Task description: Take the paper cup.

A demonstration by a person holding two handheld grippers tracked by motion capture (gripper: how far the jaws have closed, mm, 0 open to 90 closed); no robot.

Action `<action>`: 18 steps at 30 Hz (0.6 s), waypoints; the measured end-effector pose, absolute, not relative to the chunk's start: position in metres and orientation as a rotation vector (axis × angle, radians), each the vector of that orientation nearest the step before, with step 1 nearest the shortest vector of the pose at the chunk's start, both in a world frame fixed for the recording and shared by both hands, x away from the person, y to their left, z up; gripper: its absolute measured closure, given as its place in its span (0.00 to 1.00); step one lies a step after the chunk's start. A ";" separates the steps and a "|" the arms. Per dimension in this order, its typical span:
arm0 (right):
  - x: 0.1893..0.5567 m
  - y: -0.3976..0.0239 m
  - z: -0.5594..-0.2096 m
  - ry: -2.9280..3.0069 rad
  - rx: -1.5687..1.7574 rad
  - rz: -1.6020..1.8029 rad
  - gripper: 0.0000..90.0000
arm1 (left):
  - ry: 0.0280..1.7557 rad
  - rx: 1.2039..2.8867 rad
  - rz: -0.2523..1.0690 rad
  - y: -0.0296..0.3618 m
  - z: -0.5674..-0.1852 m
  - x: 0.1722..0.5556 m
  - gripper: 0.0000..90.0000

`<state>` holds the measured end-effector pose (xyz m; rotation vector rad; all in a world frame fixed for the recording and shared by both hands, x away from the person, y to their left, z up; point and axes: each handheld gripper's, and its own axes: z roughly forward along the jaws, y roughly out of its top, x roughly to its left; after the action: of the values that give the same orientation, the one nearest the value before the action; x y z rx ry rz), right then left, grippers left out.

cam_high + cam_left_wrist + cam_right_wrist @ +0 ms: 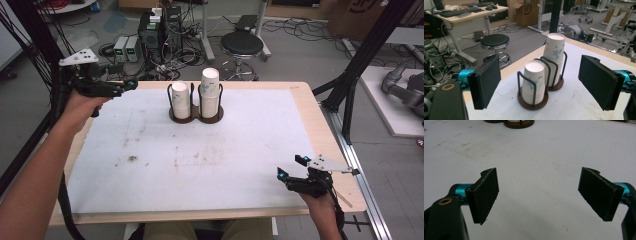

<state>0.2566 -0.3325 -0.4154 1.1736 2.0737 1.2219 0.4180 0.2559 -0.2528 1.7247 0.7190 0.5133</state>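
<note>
left claw [539,82] wide, empty — faces cup stacks [534,82] in holder [534,105].

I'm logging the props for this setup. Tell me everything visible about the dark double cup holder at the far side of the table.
The dark brown double cup holder is two joined round bases, wood by the look, each ringed by upright black wire loops. It stands upright on the white mat near the table's far edge. Each ring holds a stack of white paper cups upside down: the shorter stack and the taller stack. Neither gripper touches it.
</note>
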 end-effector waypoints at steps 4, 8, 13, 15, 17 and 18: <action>0.258 -0.332 -0.415 2.076 1.174 1.233 0.19 | 0.705 1.722 0.495 0.239 -0.255 0.430 0.20; 0.258 -0.331 -0.414 2.080 1.172 1.247 0.19 | 0.718 1.715 0.465 0.228 -0.266 0.445 0.20; 0.264 -0.325 -0.412 2.086 1.180 1.251 0.19 | 0.721 1.765 0.419 0.219 -0.273 0.470 0.20; 0.268 -0.323 -0.411 2.088 1.171 1.244 0.19 | 0.710 1.754 0.416 0.214 -0.267 0.478 0.20; 0.272 -0.319 -0.408 2.092 1.158 1.242 0.19 | 0.705 1.752 0.426 0.207 -0.262 0.483 0.20; 0.277 -0.315 -0.405 2.087 1.141 1.252 0.19 | 0.705 1.753 0.430 0.203 -0.262 0.485 0.20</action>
<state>0.2768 -0.3155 -0.4052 1.1411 2.0870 1.2521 0.4845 0.2029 -0.2618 1.7531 0.7054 0.4296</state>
